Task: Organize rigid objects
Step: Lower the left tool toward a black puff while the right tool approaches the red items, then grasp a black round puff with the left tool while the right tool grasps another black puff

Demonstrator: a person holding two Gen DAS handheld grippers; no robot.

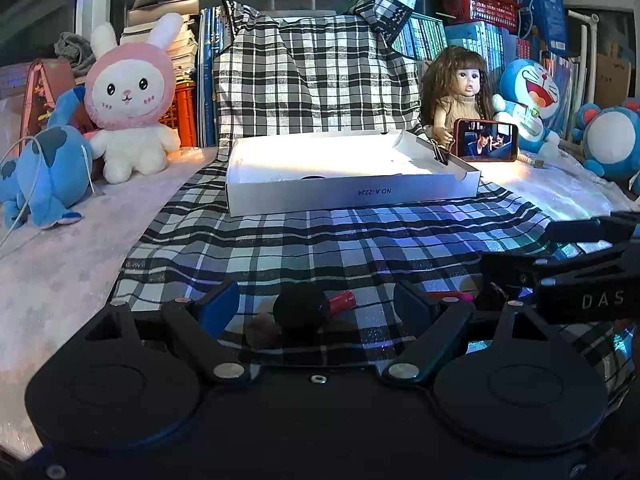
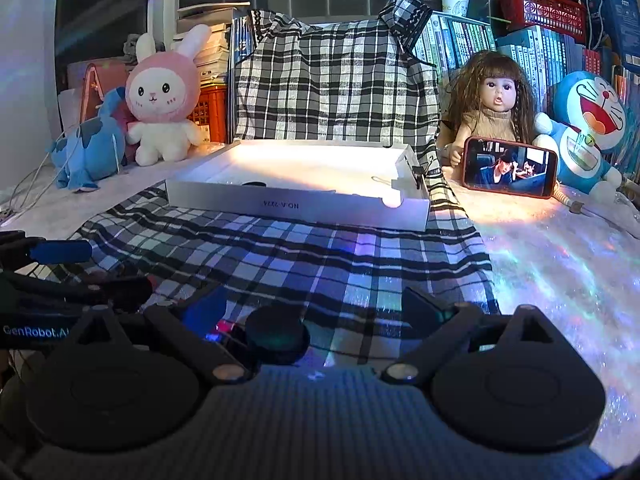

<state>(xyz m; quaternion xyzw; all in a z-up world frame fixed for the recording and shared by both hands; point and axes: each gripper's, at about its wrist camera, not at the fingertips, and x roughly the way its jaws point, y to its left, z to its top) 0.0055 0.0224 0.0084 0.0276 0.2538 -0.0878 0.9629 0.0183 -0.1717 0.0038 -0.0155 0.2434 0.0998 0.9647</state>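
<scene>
While I look along my left gripper [image 1: 316, 304], I count one black round-headed brush [image 1: 298, 310] and one red tube [image 1: 342, 302] lying on the checked cloth [image 1: 320, 240] between my fingers, which stand wide apart, low over the cloth; one white box [image 1: 352, 190] beyond reads "NO.A-222A". From my right gripper [image 2: 316, 312], also low with fingers spread and clamping nothing, one black round object [image 2: 276, 332] lies between them, and my left gripper's body at the frame's left reads "GenRobot.AI".
</scene>
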